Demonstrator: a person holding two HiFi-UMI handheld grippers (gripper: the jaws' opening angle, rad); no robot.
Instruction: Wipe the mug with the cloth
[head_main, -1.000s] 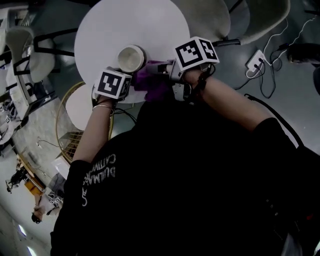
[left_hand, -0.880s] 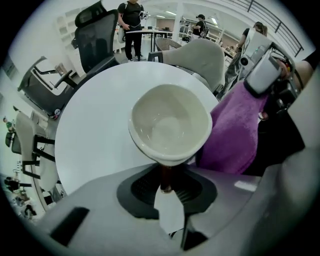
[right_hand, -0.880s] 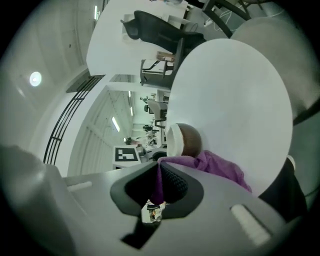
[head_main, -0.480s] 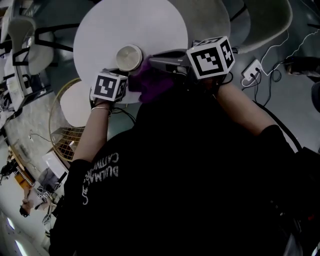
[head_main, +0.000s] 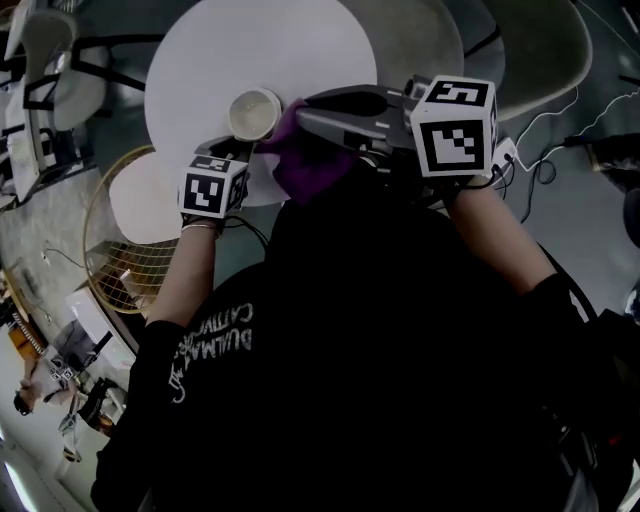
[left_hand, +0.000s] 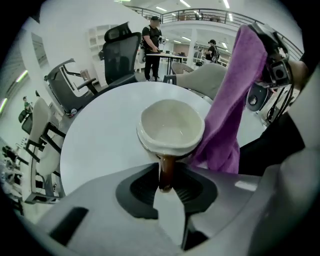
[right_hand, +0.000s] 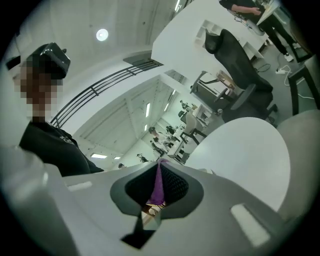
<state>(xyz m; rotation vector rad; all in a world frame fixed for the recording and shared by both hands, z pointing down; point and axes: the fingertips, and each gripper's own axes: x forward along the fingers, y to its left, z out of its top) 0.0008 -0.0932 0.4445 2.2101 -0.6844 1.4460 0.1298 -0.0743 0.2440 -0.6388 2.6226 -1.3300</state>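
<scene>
The fingers of the left gripper (left_hand: 165, 181) are clenched on the brown handle (left_hand: 165, 169) of the mug (left_hand: 171, 125), which is over the white bench (left_hand: 100, 140). The fingers of the right gripper (right_hand: 158, 181) pinch the purple cloth (left_hand: 227, 110). This gripper has come up and rolled within the last second, so the cloth now hangs just right of the mug, seemingly against its rim. I judge the wiping is only starting.
</scene>
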